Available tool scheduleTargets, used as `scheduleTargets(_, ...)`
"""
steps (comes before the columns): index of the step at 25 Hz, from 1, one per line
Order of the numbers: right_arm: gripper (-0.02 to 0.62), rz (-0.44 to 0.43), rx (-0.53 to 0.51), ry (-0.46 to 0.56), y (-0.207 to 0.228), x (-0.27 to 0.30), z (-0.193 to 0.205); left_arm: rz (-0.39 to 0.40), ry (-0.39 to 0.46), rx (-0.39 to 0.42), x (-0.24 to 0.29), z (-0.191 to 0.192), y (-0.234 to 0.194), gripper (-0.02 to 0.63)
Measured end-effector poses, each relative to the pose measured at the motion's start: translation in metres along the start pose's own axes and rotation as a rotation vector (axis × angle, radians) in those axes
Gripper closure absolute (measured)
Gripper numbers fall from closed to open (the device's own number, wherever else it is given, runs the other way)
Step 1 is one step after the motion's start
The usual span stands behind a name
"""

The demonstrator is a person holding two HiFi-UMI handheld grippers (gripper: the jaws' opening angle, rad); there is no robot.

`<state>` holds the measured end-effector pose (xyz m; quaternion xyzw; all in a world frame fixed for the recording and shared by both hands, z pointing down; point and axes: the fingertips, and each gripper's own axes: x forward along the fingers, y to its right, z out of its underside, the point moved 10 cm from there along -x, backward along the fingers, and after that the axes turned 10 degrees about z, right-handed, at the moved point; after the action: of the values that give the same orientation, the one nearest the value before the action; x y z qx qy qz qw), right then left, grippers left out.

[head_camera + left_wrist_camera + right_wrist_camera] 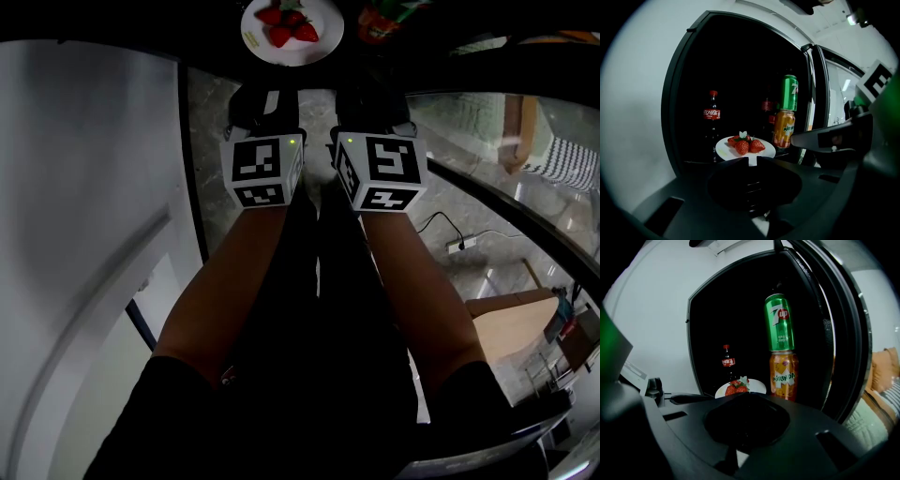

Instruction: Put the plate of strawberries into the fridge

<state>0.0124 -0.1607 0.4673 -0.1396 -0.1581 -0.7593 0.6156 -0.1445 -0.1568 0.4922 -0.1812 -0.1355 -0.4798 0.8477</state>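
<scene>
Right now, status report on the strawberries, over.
Left tool at rim of plate of strawberries, grip unclear. Right tool shut, empty. Plate inside fridge, orange can beside it.

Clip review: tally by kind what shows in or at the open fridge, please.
Plate of strawberries: 1
Cans: 2, green can above orange can
Bottles: 1, cola bottle; a possible second one behind the cans is too dark to confirm
Total: 4

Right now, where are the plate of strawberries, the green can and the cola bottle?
plate of strawberries (723, 148): left gripper view, bare left rim.
green can (778, 323): right gripper view, middle of its body.
cola bottle (711, 114): left gripper view, red label.
</scene>
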Motion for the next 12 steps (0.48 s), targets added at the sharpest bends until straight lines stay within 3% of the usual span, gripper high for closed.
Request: scheduleTargets(12, 0.591, -0.005, 0.007, -0.007, -0.0036, 0.0034, -0.0025, 0.003, -0.004, -0.006, 0.0083, -0.0033, -0.0076, 0.548)
